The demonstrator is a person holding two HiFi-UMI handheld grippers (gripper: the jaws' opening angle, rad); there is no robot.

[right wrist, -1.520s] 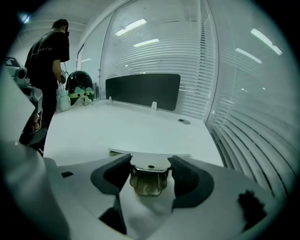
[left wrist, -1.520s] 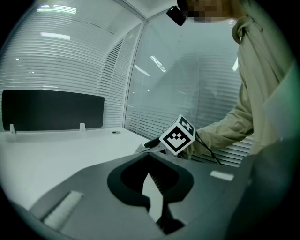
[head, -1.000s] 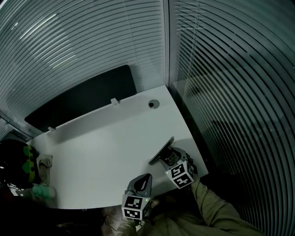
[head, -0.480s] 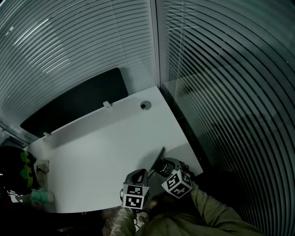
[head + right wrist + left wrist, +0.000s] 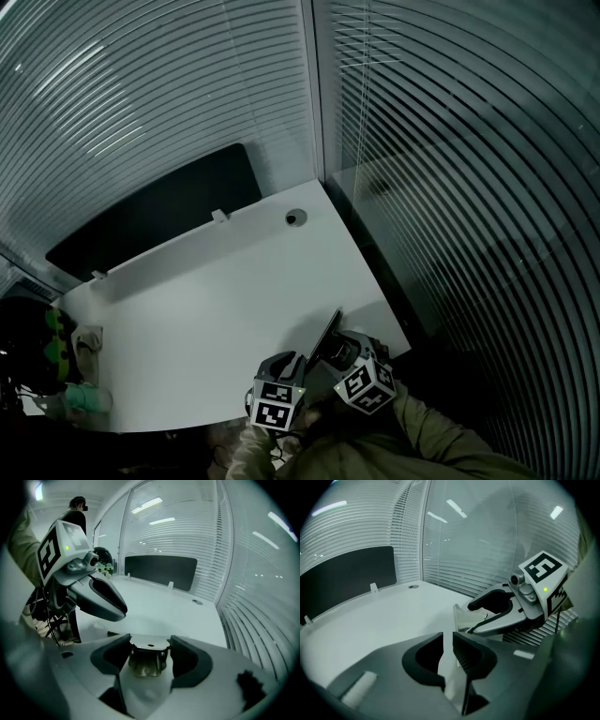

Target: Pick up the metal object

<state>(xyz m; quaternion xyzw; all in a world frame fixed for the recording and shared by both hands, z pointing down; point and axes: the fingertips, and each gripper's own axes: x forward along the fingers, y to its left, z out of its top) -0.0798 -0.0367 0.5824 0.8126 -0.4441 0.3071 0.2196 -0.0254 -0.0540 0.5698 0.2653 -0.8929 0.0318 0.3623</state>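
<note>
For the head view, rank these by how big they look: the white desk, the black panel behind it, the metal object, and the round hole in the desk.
Largest to smallest:
1. white desk
2. black panel
3. metal object, which shows only as a thin strip
4. round hole

White desk [image 5: 206, 300] with a black panel [image 5: 155, 211] along its back edge. Left tongs [image 5: 447, 648] and right tongs [image 5: 150, 651]: grey bodies, black jaw pads, cubes patterned in black-and-white squares (a green light on each). Metal object [image 5: 147, 663]: silvery with a brassy tint. Blinds [image 5: 450, 187]: pale horizontal stripes. Sleeve [image 5: 441, 441]: olive.
</note>
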